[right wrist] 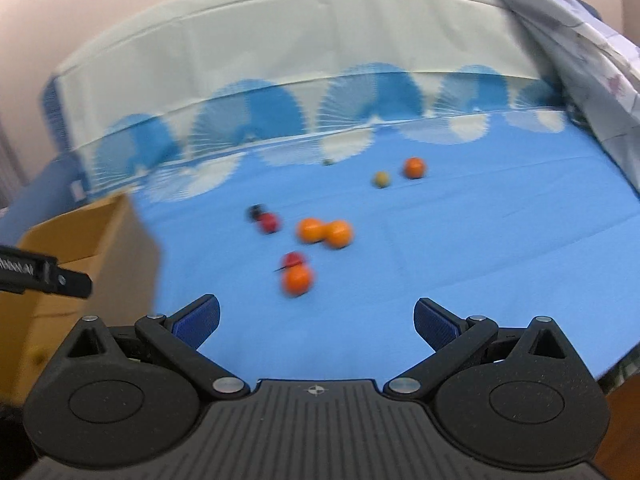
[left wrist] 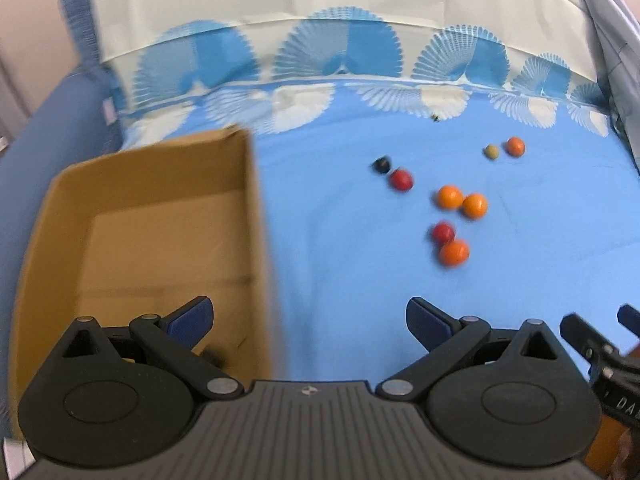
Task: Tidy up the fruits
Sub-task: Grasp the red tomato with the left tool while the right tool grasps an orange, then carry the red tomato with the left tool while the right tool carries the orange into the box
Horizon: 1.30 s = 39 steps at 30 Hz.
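Both grippers hang above a blue tablecloth (left wrist: pixel 340 280) with a white fan print along its far edge, and neither one holds anything. The left gripper (left wrist: pixel 309 318) has its blue-padded fingers spread wide apart, one over the inside of an open cardboard box (left wrist: pixel 160 216) that sits at the left of the cloth, the other over bare cloth. The right gripper (right wrist: pixel 317 320) is spread just as wide, over the blue surface. The fruits lie loose on the cloth, well apart from the box: two oranges (left wrist: pixel 462 200) touching each other, a nearer orange (right wrist: pixel 297 280) pressed against a red fruit (right wrist: pixel 294 259), another red fruit (left wrist: pixel 401 180) beside a dark one (left wrist: pixel 381 165), and farther back a small greenish fruit (left wrist: pixel 491 152) next to a lone orange (left wrist: pixel 515 146). The views are too blurred to name the red and dark fruits more closely.
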Available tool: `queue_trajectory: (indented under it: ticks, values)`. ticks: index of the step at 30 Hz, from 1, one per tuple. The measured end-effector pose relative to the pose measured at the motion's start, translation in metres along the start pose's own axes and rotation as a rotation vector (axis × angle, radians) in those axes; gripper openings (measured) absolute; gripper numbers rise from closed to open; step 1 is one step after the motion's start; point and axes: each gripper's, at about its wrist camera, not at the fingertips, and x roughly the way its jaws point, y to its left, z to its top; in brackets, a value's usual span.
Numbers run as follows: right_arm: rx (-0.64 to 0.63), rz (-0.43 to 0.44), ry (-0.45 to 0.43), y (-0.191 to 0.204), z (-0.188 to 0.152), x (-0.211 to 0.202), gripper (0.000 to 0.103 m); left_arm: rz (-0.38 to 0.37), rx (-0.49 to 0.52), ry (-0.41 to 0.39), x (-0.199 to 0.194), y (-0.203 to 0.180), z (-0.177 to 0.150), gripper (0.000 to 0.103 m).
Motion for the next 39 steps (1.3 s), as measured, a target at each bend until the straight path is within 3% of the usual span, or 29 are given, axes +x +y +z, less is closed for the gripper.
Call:
queue_trajectory:
  ticks: [8, 15, 17, 20, 23, 26, 27, 28, 29, 30, 31, 39]
  values:
    - [-0.04, -0.049, 0.041, -0.037, 0.035, 0.133, 0.102, -0.03, -0.033, 0.042, 0.127, -0.054, 0.084, 0.103]
    - [-0.11, 0.014, 0.127, -0.039, 0.043, 0.237, 0.102, -0.057, -0.087, 0.127, 0.228, -0.074, 0.116, 0.103]
    - [-0.148, 0.01, 0.12, -0.04, 0.042, 0.256, 0.103, -0.052, -0.124, 0.16, 0.252, -0.074, 0.12, 0.103]
    - [-0.254, -0.007, 0.028, -0.032, 0.038, 0.269, 0.102, -0.034, -0.172, 0.208, 0.279, -0.073, 0.123, 0.103]
    - [-0.251, 0.024, -0.008, -0.035, 0.038, 0.273, 0.102, 0.009, -0.138, 0.175, 0.28, -0.082, 0.123, 0.103]
    - [-0.253, 0.023, -0.006, -0.035, 0.038, 0.273, 0.102, 0.006, -0.141, 0.159, 0.279, -0.08, 0.122, 0.103]
    - [-0.255, 0.023, -0.007, -0.035, 0.038, 0.273, 0.102, 0.008, -0.147, 0.16, 0.277, -0.079, 0.123, 0.101]
    - [-0.26, 0.024, -0.005, -0.034, 0.038, 0.272, 0.096, 0.017, -0.16, 0.157, 0.273, -0.078, 0.124, 0.088]
    - [-0.269, 0.04, -0.009, -0.032, 0.038, 0.269, 0.088, 0.017, -0.172, 0.152, 0.268, -0.078, 0.127, 0.07]
    - [-0.279, 0.064, -0.015, -0.03, 0.037, 0.266, 0.056, 0.01, -0.182, 0.145, 0.261, -0.075, 0.127, 0.055]
    - [-0.286, 0.085, -0.011, -0.026, 0.035, 0.262, 0.039, -0.034, -0.192, 0.145, 0.255, -0.072, 0.128, 0.034]
    - [-0.128, 0.024, 0.109, -0.027, 0.045, 0.234, 0.039, -0.04, -0.194, 0.164, 0.218, -0.058, 0.11, 0.033]
